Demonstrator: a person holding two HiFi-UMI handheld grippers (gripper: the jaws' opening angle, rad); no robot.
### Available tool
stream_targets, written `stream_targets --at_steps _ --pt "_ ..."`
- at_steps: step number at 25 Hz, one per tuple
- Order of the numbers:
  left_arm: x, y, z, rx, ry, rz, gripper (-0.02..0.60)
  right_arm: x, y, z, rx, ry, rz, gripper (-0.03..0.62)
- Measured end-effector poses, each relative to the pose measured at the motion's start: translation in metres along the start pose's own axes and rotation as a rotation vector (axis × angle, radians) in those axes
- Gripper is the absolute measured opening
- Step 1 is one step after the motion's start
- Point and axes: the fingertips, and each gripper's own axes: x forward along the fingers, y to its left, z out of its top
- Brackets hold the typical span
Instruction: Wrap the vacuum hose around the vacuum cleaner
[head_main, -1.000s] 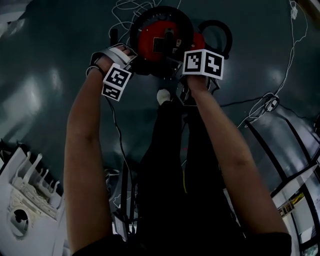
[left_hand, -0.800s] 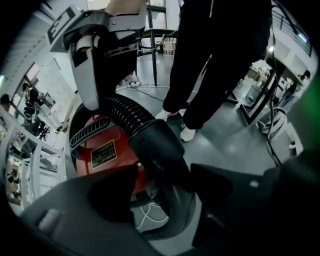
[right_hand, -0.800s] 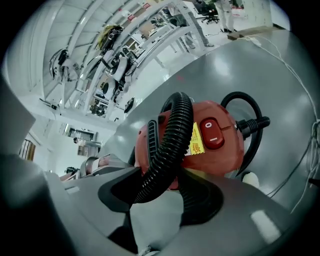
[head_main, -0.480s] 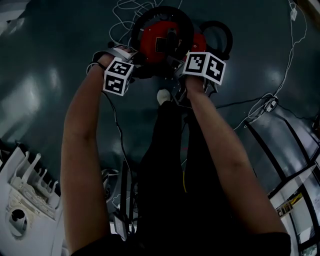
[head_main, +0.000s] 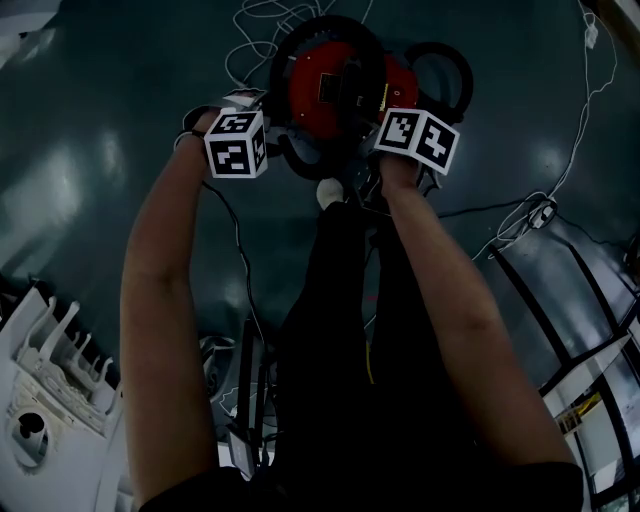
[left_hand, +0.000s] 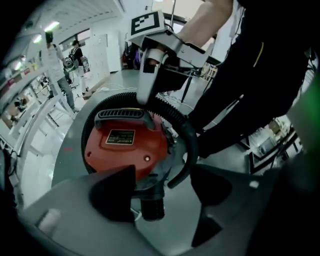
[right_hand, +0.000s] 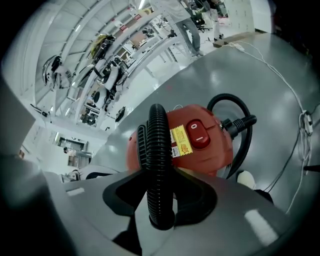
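The red vacuum cleaner (head_main: 335, 85) stands on the dark floor with the black ribbed vacuum hose (head_main: 300, 160) ringed round it. My right gripper (right_hand: 160, 175) is at its near right side; its jaws have just been closing and now press on the hose (right_hand: 159, 150), which runs up over the red body (right_hand: 200, 145). My left gripper (left_hand: 162, 172) hovers at the near left, wide open; its jaws have just closed a little, with nothing between the pads. Beyond its gap lie the red body (left_hand: 125, 142) and a ribbed black cuff (left_hand: 151, 207). The right gripper (left_hand: 146, 95) shows across the hose.
A black cord loop (head_main: 440, 70) lies at the vacuum's far right. White cables (head_main: 255, 20) trail behind it and another (head_main: 540, 205) at the right. The person's dark trousers (head_main: 340, 330) and a white shoe (head_main: 328, 192) stand just before the vacuum. A white rack (head_main: 40, 400) sits bottom left.
The left gripper has rolled about its own axis, so its marker cube shows a different face. The right gripper stayed at the vacuum's near right side. A hose loop now shows below the vacuum.
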Motion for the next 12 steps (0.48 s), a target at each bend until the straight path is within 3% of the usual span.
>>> stream_targets --at_steps 5,12 --pt "0.001 -0.004 0.036 -0.157 -0.145 0.038 0.336 0.003 -0.007 -0.004 -0.094 0.000 -0.040 0.156" --pt "0.007 -0.013 0.056 -0.158 -0.193 0.102 0.304 0.004 -0.034 -0.004 -0.226 0.015 -0.185 0.163"
